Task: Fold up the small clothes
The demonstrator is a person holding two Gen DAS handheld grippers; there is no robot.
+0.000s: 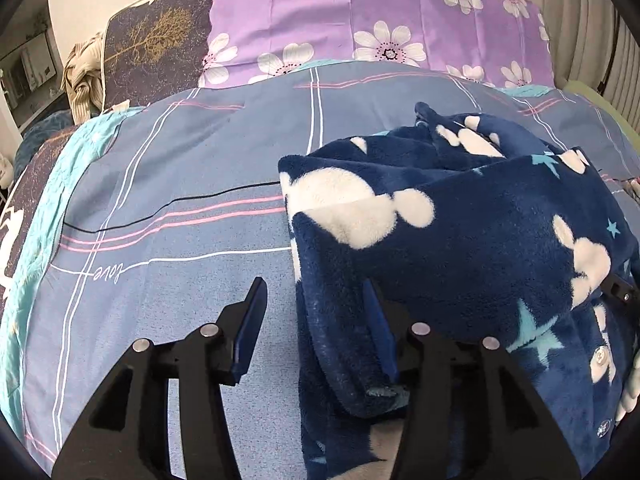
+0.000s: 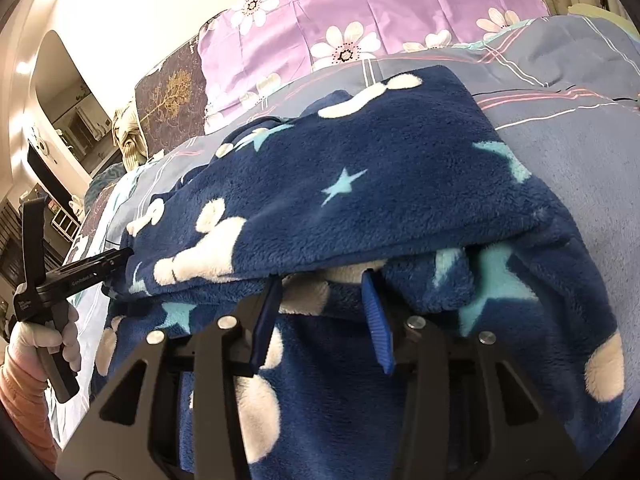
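Lying folded on the blue plaid bedsheet (image 1: pixel 180 184), navy fleece garment (image 1: pixel 460 248) with white and light-blue star shapes. Left gripper (image 1: pixel 316 332) spread, garment's edge between its fingers, pads not pressing. Right gripper (image 2: pixel 324 320) part spread at a fold's front edge, fleece between fingers; grip unclear. Purple flowered pillow (image 1: pixel 360 20) behind.

A purple floral pillow (image 1: pixel 360 20) heads the blue plaid bedsheet (image 1: pixel 180 152) (pink-and-white lines), a striped beige garment (image 1: pixel 82 76) beside.
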